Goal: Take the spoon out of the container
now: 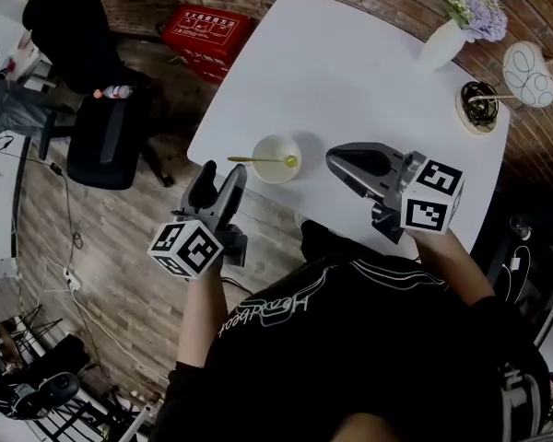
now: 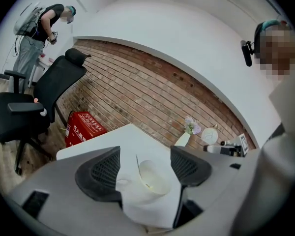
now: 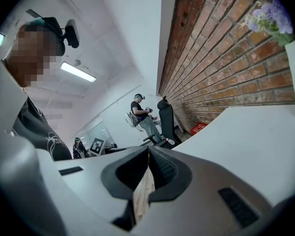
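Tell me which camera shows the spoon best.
The head view: the whole spoon shows, lying in the white container. The left gripper view catches only its thin handle; the right gripper view misses it.

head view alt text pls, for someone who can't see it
Seen from above, a spoon rests in a white container near the front edge of a white table, with the open left gripper just short of it and the shut right gripper over the table beside it. A vase of purple flowers stands at the far corner.
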Demonstrator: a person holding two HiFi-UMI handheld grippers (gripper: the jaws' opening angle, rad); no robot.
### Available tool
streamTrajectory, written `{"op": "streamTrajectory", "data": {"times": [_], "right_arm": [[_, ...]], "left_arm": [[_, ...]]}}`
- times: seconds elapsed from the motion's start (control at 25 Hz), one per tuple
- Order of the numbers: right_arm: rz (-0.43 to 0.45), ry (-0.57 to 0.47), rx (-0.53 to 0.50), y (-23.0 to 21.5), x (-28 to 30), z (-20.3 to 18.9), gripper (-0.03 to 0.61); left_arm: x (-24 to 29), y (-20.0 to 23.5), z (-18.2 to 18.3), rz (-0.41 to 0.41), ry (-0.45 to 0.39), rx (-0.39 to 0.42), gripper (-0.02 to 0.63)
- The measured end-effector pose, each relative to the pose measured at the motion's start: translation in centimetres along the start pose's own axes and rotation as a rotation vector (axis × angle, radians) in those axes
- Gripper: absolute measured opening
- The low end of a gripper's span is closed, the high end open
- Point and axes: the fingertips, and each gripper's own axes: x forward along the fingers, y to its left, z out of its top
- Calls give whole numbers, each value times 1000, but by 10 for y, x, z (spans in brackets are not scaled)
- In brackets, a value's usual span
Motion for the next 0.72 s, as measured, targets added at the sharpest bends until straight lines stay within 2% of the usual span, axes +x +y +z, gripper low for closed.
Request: {"op": "streamTrajectory", "data": {"times": [0.48,0.72], "right_arm": [[-22,20,31,-23,1,-6,-3],[-22,28,41,-28,6,-9,-3]], "left_arm": [[32,26,-33,-5,86,-22,298],[36,30,-35,4,82,-36,293]]}}
